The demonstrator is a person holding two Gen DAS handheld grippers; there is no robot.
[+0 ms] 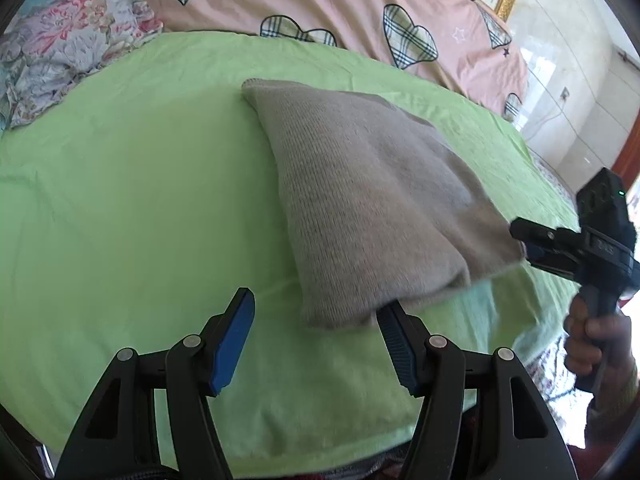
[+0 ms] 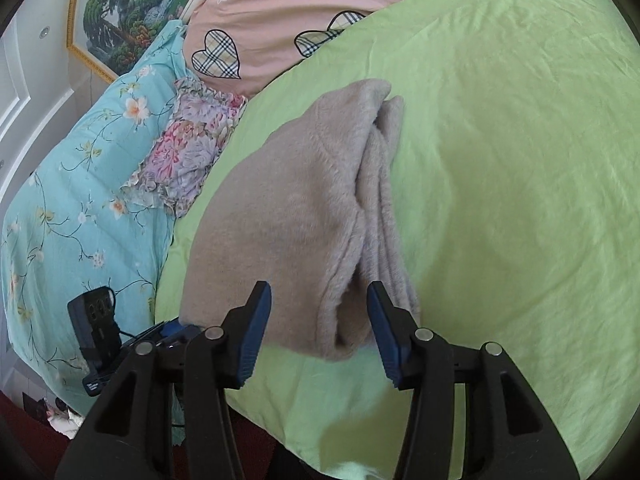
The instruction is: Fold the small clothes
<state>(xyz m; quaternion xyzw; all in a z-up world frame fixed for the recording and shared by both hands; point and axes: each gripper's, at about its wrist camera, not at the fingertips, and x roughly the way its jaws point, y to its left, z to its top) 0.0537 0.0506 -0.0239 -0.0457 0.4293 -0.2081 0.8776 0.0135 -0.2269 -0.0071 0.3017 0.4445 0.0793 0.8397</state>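
On the green sheet (image 1: 120,200) the folded grey knit (image 1: 360,200) lies with its long axis running near to far, its near end at both grippers, left gripper (image 1: 316,316) and right gripper (image 2: 320,304) released, gripping nothing.

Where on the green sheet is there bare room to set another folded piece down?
Bare green sheet lies between the folded beige knit and the floral pillow; more lies on the knit's other side. The near edge is crowded by both open grippers.
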